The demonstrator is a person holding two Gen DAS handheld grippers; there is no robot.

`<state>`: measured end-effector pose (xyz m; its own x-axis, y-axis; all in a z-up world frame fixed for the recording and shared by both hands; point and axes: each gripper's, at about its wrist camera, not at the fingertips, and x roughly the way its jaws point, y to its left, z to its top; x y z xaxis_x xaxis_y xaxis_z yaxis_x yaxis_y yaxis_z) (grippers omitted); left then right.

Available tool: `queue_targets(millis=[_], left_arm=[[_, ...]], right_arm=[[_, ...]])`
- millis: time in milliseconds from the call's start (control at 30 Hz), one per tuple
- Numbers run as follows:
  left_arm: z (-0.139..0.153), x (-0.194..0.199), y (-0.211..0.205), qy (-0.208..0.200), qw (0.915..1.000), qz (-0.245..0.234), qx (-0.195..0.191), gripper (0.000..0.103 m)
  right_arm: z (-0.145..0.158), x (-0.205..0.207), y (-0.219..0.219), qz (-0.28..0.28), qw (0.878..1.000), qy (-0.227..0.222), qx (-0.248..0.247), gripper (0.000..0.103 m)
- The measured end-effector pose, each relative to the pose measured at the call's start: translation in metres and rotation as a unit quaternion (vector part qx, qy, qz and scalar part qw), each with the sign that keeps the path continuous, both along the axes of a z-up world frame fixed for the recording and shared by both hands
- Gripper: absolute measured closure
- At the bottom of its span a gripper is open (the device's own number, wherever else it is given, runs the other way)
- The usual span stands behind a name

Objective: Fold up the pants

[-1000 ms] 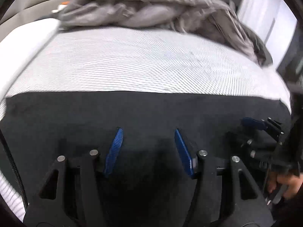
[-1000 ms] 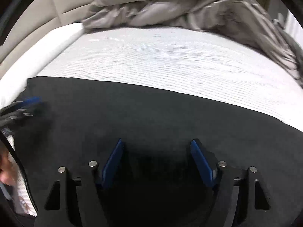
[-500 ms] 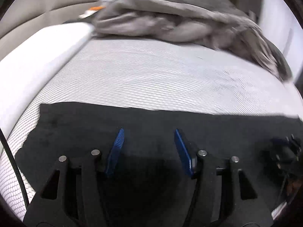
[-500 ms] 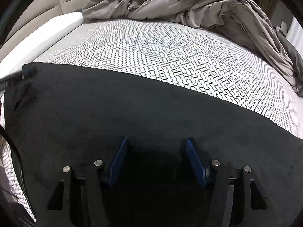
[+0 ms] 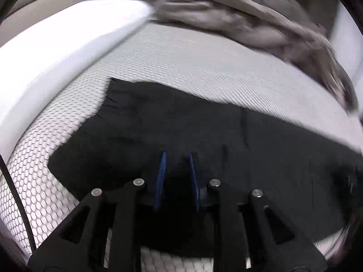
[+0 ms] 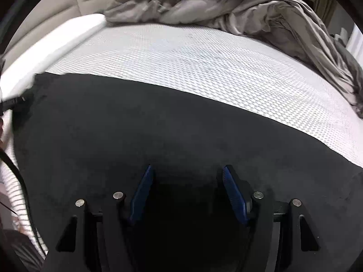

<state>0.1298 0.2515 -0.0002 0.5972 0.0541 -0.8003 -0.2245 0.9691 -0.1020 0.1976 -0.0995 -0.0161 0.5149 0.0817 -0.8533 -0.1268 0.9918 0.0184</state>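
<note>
Black pants (image 5: 204, 136) lie flat across the white honeycomb-patterned mattress (image 5: 204, 68); their left end with a notched edge shows in the left wrist view. My left gripper (image 5: 177, 158) is low over that end. Its jaws are closing, with a narrow gap left and black cloth showing between the blue pads (image 5: 161, 170). My right gripper (image 6: 188, 181) stands open over the middle of the pants (image 6: 158, 124), nothing gripped between its pads (image 6: 233, 190). In the right wrist view the left gripper (image 6: 13, 103) appears blurred at the far left edge of the pants.
A crumpled grey duvet (image 6: 226, 4) is heaped at the far side of the mattress (image 6: 204, 63) and trails down its right side. A white pillow (image 5: 56, 52) lies along the left edge. A beige headboard (image 6: 56, 11) stands behind. A black cable (image 6: 13, 165) hangs at the left.
My left gripper has travelled left along the pants to their end, and its jaws have narrowed from wide to nearly together. The right gripper has hardly moved.
</note>
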Motion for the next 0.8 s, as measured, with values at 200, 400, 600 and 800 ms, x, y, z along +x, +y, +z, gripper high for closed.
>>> queue_targets(millis=[200,400,600,800], left_arm=[[-0.005,-0.031,0.033,0.020,0.9962,0.065,0.055,0.083],[0.022,-0.078,0.013,-0.013,0.9958,0.086,-0.030,0.065],[0.033,-0.099,-0.058,-0.032,0.9910,0.020,-0.128,0.019],[-0.003,-0.083,-0.100,0.023,0.9646,-0.017,-0.262,0.019]], right_arm=[[0.011,-0.020,0.012,0.031,0.999,-0.012,0.019,0.038],[0.026,-0.067,-0.004,-0.024,0.986,-0.061,0.154,0.033],[0.016,-0.129,0.012,-0.074,0.952,-0.059,0.290,0.032],[-0.009,-0.140,0.045,-0.094,0.923,-0.043,0.371,0.032]])
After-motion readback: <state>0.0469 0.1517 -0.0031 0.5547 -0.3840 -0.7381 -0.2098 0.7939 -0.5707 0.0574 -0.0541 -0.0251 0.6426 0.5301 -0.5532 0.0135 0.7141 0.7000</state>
